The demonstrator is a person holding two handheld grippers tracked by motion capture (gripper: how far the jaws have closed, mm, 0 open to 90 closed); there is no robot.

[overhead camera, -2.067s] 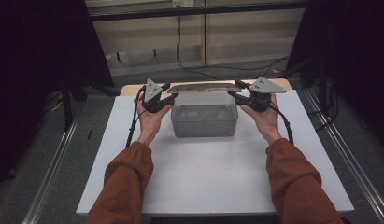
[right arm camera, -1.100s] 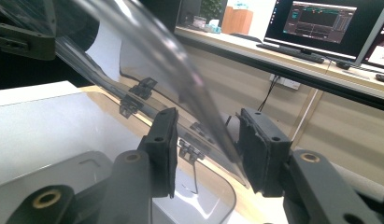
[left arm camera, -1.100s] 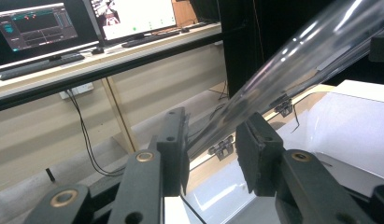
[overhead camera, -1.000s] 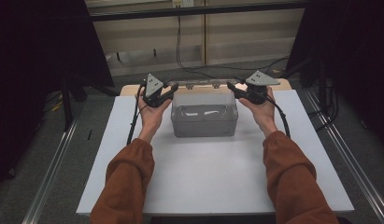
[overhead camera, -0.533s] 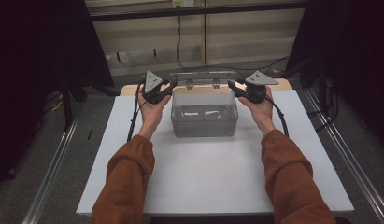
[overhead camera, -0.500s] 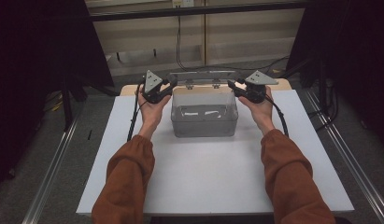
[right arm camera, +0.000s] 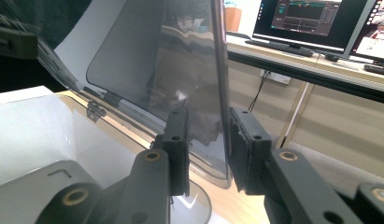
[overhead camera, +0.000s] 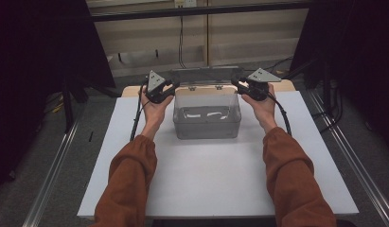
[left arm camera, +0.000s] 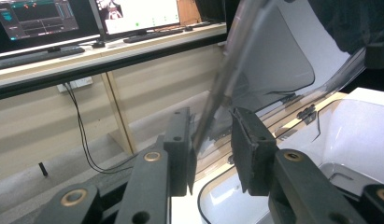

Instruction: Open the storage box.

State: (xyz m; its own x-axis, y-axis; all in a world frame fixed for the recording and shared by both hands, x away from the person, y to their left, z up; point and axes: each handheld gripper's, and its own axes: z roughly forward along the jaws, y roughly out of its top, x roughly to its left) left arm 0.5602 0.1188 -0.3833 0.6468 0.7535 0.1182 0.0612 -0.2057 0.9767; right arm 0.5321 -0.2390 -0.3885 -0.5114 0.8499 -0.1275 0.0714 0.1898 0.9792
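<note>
Rust-orange sleeves are coming in from the bottom of the high view, one at each lower corner, reaching up over the white counter point(overhead camera: 216, 179). Midway up the frame the clear plastic box point(overhead camera: 207, 118) is sitting at the centre of the counter, open at the top, with pale strips lying on its floor; what they are I cannot tell.

Just above it, the left claw point(overhead camera: 160, 91) and the right claw point(overhead camera: 249, 87) are flanking the box's hinged lid point(overhead camera: 206, 75), which is standing raised along the far rim, near the top centre of the frame. In the left gripper view the left claw point(left arm camera: 212, 154) is sitting with its jaws apart, the lid's edge point(left arm camera: 227, 79) passing between them and appearing to rest against the left jaw only. In the right gripper view the right claw point(right arm camera: 206, 151) is likewise straddling the lid's edge point(right arm camera: 220, 70), a gap showing beside the plastic, so neither is clamping.

The lid is looking thin, light and stiff, but smooth and glossy, so probably slippery under the pads and liable to flex or twist at its small hinges point(right arm camera: 94, 112). Taking it by both side edges, low and evenly, seems safest. The box itself is looking light enough to slide on the counter if pushed.

Beyond, at the top of the gripper views, monitors point(left arm camera: 82, 16) are glowing on a shelf.
</note>
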